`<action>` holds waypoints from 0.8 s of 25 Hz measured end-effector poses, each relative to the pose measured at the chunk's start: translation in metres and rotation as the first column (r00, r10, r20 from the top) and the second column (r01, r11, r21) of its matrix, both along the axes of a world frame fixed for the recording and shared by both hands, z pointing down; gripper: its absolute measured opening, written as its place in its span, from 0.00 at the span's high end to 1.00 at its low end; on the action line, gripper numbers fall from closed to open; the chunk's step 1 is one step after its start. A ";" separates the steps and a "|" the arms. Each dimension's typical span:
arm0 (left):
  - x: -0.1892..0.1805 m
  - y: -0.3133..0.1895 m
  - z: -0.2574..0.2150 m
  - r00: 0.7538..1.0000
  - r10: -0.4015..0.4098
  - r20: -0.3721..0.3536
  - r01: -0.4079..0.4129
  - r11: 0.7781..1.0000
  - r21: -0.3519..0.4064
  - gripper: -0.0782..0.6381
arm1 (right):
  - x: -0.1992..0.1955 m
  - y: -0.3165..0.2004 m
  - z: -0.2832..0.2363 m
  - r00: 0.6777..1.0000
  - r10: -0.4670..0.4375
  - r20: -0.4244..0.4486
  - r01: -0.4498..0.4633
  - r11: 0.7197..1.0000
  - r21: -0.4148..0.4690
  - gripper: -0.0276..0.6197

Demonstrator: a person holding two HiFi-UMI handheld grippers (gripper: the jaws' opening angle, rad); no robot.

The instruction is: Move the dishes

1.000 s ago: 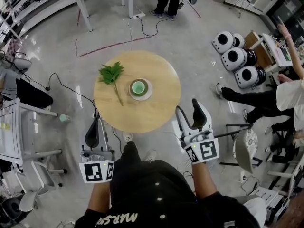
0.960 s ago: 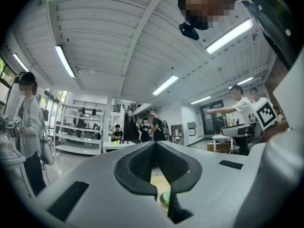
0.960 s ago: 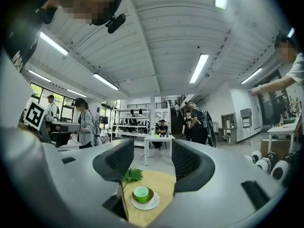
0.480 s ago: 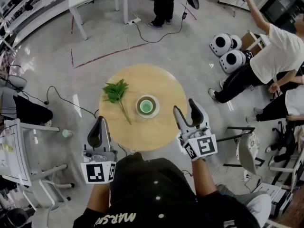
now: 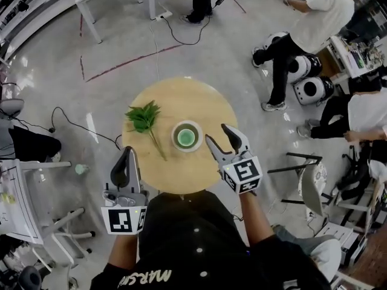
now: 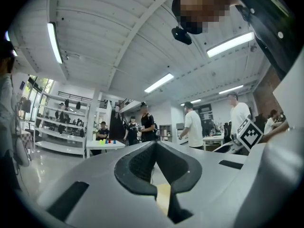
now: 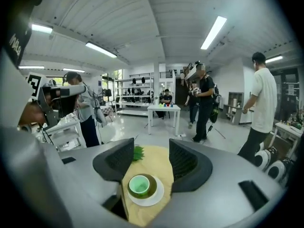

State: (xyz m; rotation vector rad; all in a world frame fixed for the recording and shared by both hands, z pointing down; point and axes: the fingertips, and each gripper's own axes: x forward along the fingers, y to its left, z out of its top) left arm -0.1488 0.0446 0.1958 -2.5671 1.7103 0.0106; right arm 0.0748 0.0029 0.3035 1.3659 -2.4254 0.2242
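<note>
Green cup [image 5: 185,137] sat on white saucer [image 5: 196,143] mid round wooden table [image 5: 181,169]; leafy sprig [image 5: 144,117] lay just left of it; right gripper [image 5: 217,134] hovered near saucer's right edge, jaws spread wide, gripping nothing — cup in line ahead; left gripper [image 5: 126,158] hung at table's near-left rim, jaws pressed together, empty.

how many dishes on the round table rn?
3, all stacked right of the leafy sprig: green cup on a dark saucer on a white plate.
</note>
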 end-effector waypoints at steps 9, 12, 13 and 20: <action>0.022 -0.008 0.048 1.000 -0.022 0.003 0.022 0.995 -0.099 0.87 | -0.025 -0.027 0.129 0.985 -0.151 -0.082 0.116 0.938 -0.328 0.66; 0.030 -0.002 0.069 1.000 -0.030 0.003 0.030 0.988 -0.151 0.87 | -0.031 -0.031 0.175 0.979 -0.178 -0.103 0.119 0.899 -0.421 0.68; 0.032 0.001 0.076 0.999 -0.032 0.001 0.032 0.985 -0.170 0.87 | -0.032 -0.032 0.188 0.977 -0.181 -0.111 0.114 0.887 -0.447 0.69; 0.049 0.010 0.107 1.000 0.002 0.027 0.005 0.973 -0.231 0.87 | -0.036 -0.039 0.238 0.980 -0.157 -0.122 0.068 0.841 -0.537 0.73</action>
